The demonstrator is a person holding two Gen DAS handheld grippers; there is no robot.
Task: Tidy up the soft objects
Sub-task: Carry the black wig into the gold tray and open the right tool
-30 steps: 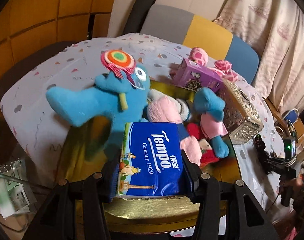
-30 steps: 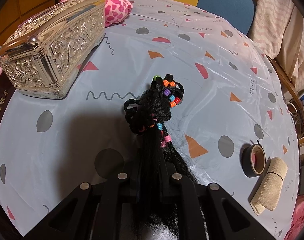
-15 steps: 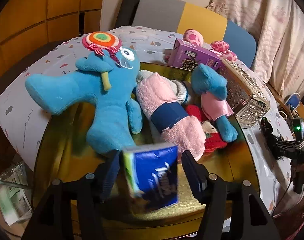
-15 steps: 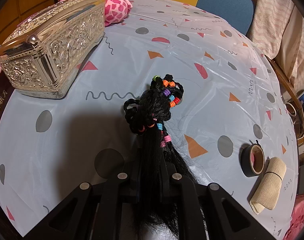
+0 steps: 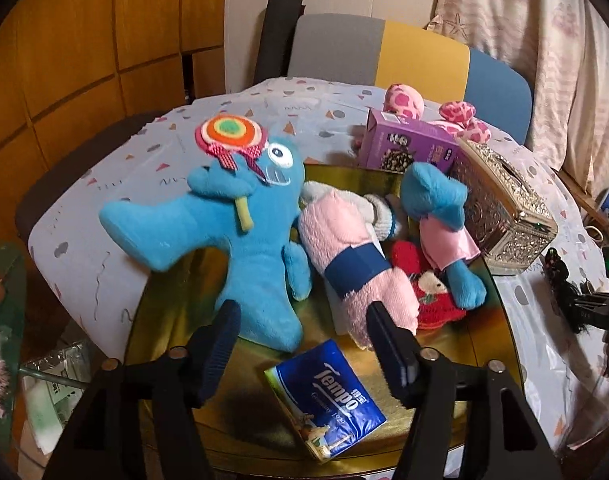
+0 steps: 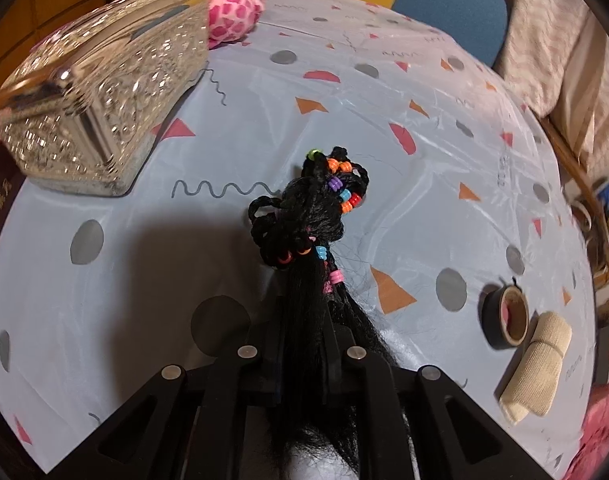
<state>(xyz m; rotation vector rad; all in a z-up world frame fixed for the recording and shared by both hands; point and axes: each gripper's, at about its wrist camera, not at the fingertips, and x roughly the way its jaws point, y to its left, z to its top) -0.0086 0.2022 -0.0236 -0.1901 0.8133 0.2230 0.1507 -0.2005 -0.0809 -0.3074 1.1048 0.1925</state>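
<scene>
Two grippers, two states: left gripper (image 5: 302,334) spread wide and empty above the gold tray (image 5: 436,380), tissue pack (image 5: 326,398) lying tilted near the tray's front edge, just short of the blue plush (image 5: 240,236) and pink towel roll (image 5: 356,268). Clamped a second ago, falling half a second ago, now released. Placing step judged finished. Right gripper (image 6: 302,344) clenched on the black beaded hairpiece (image 6: 310,232), low over the tablecloth (image 6: 384,92), unmoved. Next, probably: carrying it across to the tray.

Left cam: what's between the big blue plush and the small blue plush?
The rolled pink towel, lying between the big blue plush and small blue plush on the gold tray.
</scene>
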